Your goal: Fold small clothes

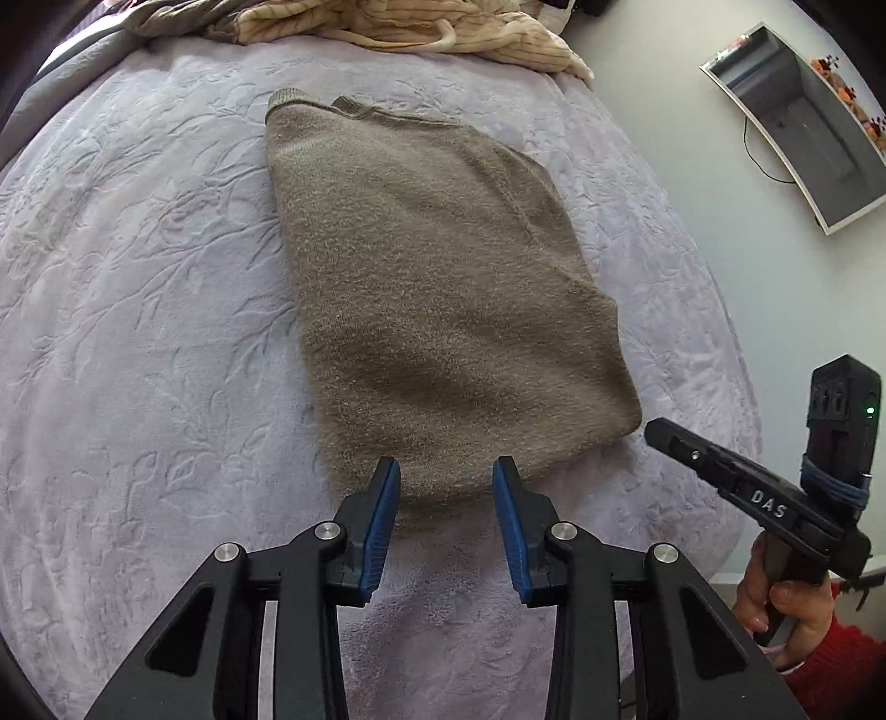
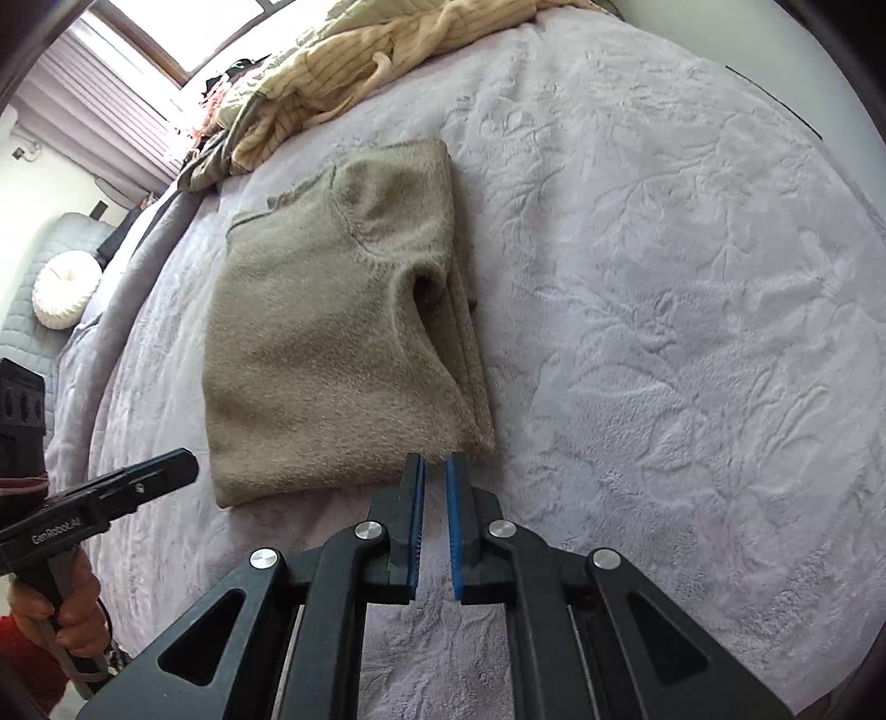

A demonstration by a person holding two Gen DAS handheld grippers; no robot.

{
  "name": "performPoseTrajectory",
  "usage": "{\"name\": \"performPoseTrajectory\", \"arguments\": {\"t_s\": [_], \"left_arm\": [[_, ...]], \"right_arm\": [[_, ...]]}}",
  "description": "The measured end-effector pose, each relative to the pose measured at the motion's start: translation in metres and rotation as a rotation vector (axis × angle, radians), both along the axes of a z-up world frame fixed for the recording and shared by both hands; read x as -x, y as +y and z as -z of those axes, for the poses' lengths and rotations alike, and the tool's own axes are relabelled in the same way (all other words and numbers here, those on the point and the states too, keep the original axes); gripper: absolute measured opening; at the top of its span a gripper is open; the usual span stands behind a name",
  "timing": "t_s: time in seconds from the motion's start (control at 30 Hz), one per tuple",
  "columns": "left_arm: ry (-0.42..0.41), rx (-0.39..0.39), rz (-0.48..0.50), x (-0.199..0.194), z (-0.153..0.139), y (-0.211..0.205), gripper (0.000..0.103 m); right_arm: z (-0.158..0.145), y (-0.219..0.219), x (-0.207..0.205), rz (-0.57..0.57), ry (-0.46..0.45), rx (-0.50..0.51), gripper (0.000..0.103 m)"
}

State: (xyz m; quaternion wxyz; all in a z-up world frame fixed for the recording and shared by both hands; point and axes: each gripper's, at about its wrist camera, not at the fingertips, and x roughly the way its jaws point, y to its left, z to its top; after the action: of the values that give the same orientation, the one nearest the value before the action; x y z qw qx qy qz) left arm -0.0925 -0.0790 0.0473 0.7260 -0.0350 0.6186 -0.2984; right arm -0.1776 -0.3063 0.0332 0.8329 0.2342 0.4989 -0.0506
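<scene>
A grey-brown knit sweater (image 1: 443, 277) lies folded into a long rectangle on the lilac bedspread (image 1: 138, 332). My left gripper (image 1: 446, 471) hovers over its near edge, jaws apart, with nothing pinched between the blue pads. In the right wrist view the sweater (image 2: 310, 360) shows a folded sleeve opening along its right side. My right gripper (image 2: 434, 465) sits just off the sweater's near right corner, its pads almost together and empty. Each gripper shows in the other's view: the right gripper (image 1: 664, 432) at the sweater's right corner, the left gripper (image 2: 183, 462) at its left.
A heap of cream striped clothing (image 1: 415, 27) lies at the far edge of the bed (image 2: 664, 277). A framed panel (image 1: 803, 127) hangs on the wall at right. A hand (image 1: 775, 615) in a red sleeve holds the right gripper. A white round cushion (image 2: 63, 288) lies far left.
</scene>
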Motion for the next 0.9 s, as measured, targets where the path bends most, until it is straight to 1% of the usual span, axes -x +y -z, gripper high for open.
{"name": "performPoseTrajectory", "arguments": {"t_s": [0.07, 0.1, 0.17, 0.23, 0.3, 0.37, 0.57, 0.73, 0.9], "left_arm": [[0.027, -0.023, -0.012, -0.002, 0.017, -0.004, 0.037], [0.043, -0.041, -0.024, -0.004, 0.028, -0.003, 0.037], [0.061, -0.035, -0.043, -0.005, 0.041, -0.004, 0.037], [0.061, -0.031, -0.045, -0.005, 0.04, -0.004, 0.037], [0.057, -0.039, -0.038, -0.003, 0.038, -0.005, 0.037], [0.051, -0.046, -0.032, -0.001, 0.037, -0.005, 0.037], [0.067, -0.054, -0.055, 0.001, 0.032, 0.0, 0.037], [0.069, -0.09, -0.059, 0.006, 0.026, 0.002, 0.037], [0.078, -0.124, -0.087, 0.007, 0.022, 0.007, 0.037]], "right_arm": [[-0.005, 0.001, -0.005, -0.016, -0.018, 0.007, 0.007], [-0.002, 0.003, -0.013, -0.025, -0.005, 0.019, 0.007], [0.016, 0.005, -0.026, -0.037, 0.057, 0.025, 0.007], [0.038, -0.003, -0.029, -0.026, 0.118, -0.005, 0.006], [0.05, -0.011, -0.029, -0.003, 0.11, -0.059, 0.005], [0.051, -0.015, -0.024, 0.013, 0.099, -0.076, 0.001], [0.048, -0.01, -0.019, -0.01, 0.124, -0.056, 0.001], [0.048, -0.013, -0.013, 0.011, 0.144, -0.088, 0.001], [0.042, -0.013, -0.012, 0.006, 0.167, -0.088, 0.002]]}}
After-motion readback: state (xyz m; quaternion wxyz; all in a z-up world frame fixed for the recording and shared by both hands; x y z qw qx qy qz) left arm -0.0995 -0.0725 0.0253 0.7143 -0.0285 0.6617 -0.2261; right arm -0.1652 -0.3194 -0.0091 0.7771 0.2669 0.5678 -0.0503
